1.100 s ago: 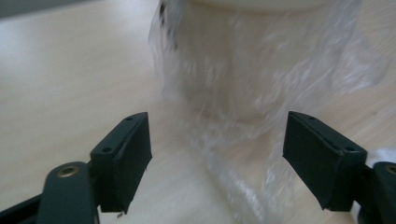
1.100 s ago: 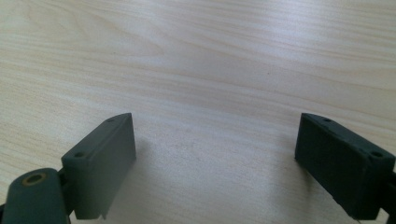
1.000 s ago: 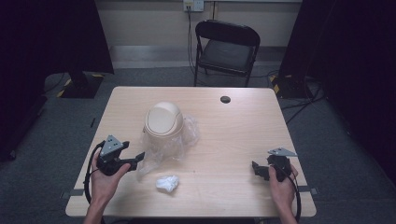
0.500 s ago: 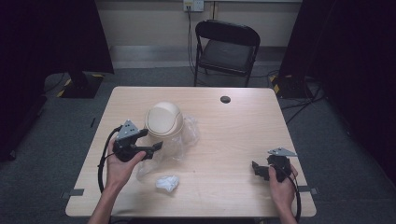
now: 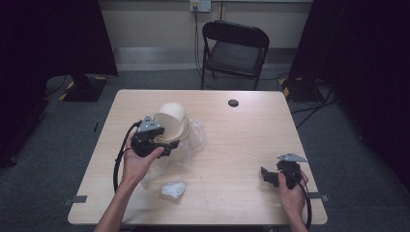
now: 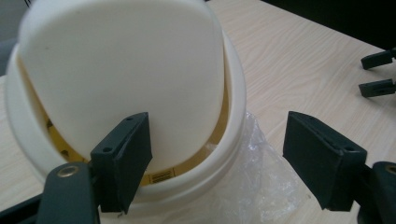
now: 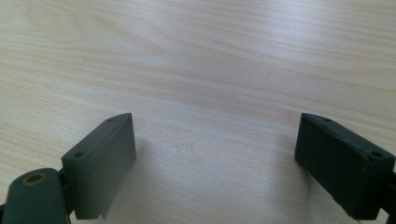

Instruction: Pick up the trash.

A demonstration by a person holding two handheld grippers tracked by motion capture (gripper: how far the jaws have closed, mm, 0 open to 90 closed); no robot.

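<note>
A cream bin (image 5: 171, 120) with a domed swing lid stands left of the table's middle, with a clear plastic bag (image 5: 194, 140) bunched round its base. My left gripper (image 5: 170, 146) is right at the bin's near side, jaws open. In the left gripper view the bin (image 6: 121, 70) looms close. One pad (image 6: 123, 161) stands in front of its rim, and the other is out over the bag (image 6: 254, 182). My left gripper (image 6: 219, 126) presses on nothing. My right gripper (image 5: 267, 175) rests open near the table's front right, with bare wood between its jaws (image 7: 212, 123).
A crumpled white wad (image 5: 173, 189) lies near the front edge, below the bin. A small black disc (image 5: 233, 103) sits at the far side of the wooden table (image 5: 241, 140). A black folding chair (image 5: 235, 48) stands behind the table. The right gripper's jaws (image 6: 376, 74) appear far off in the left gripper view.
My left gripper has moved right and away from the front edge, rising a little, up to the bin. The right gripper has stayed put.
</note>
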